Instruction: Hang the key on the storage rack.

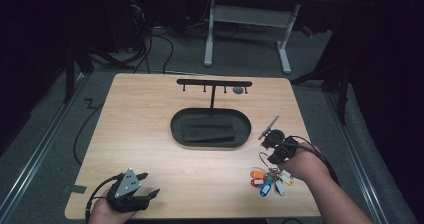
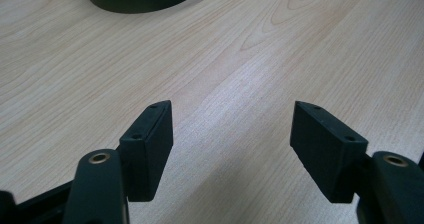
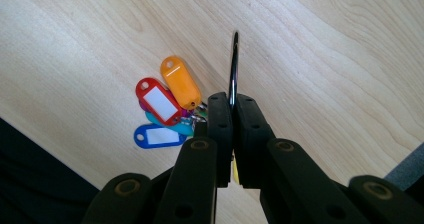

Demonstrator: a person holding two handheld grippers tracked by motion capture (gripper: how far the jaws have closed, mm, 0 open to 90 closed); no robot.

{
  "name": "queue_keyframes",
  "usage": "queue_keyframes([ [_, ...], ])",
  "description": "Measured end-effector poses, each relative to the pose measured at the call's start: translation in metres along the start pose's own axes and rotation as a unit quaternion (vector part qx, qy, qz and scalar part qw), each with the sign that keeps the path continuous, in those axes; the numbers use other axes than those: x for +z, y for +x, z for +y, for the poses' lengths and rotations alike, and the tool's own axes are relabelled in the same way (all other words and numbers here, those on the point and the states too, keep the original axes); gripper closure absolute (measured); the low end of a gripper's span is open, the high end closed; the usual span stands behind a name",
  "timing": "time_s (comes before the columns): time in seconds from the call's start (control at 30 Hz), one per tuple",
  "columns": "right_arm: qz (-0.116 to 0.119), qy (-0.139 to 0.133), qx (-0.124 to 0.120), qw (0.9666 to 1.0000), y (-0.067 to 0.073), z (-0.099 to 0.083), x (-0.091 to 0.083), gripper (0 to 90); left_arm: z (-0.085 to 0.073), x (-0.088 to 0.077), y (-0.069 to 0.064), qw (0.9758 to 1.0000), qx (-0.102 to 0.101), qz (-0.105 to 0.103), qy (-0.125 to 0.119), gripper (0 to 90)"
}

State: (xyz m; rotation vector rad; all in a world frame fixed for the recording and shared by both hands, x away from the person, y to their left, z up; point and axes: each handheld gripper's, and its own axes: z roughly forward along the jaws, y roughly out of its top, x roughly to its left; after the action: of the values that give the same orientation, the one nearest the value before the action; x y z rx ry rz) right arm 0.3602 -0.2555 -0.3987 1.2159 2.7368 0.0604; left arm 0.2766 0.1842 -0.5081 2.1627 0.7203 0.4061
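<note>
- Keys on a ring (image 3: 233,69), bunched with coloured tags, are found near the right front corner of the table (image 1: 150,134), just in front of the right hand.
- The thin dark ring is seen edge-on in the right gripper view, rising from between the two black jaws, which are clenched on it.
- An orange tag (image 3: 180,81), a red tag (image 3: 157,100) and a blue tag (image 3: 155,136) are spread on the wood to the left of those jaws in that view; a teal tag is partly hidden beneath them.
- In the high view the right gripper (image 1: 272,156) is held above the tags, with the ring running from it down to the bunch.
- The left gripper (image 1: 150,184) is kept at the left front edge of the table, well apart from the keys; its jaws are released and stand wide, with bare wood between them.
- An oval black tray (image 1: 177,129) is set at the middle of the table, between the two grippers and farther back.
- A black rack (image 1: 214,83) with small hooks under its crossbar is raised on a post from the back of that tray.
</note>
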Motion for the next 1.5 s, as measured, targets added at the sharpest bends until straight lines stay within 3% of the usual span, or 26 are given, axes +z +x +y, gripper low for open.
queue_keyframes([
  [0.5,-0.008,-0.016,0.01,0.9998,-0.007,-0.005,-0.038,87.7,-0.002,0.004,-0.003,0.9998,0.016,0.001,0.01,32.6],
  [0.87,-0.02,-0.037,0.0,0.9991,-0.011,0.0,-0.068,87.8,-0.002,0.005,-0.003,0.9996,0.026,0.005,0.009,31.6],
  [1.1,-0.014,-0.058,-0.005,0.9982,-0.011,0.01,-0.086,87.8,-0.003,0.005,-0.003,0.9999,0.016,0.001,0.0,31.4],
  [1.5,-0.024,-0.057,-0.012,0.998,-0.015,0.031,-0.091,87.8,-0.004,0.006,-0.001,0.9998,0.02,0.004,0.005,31.0],
])
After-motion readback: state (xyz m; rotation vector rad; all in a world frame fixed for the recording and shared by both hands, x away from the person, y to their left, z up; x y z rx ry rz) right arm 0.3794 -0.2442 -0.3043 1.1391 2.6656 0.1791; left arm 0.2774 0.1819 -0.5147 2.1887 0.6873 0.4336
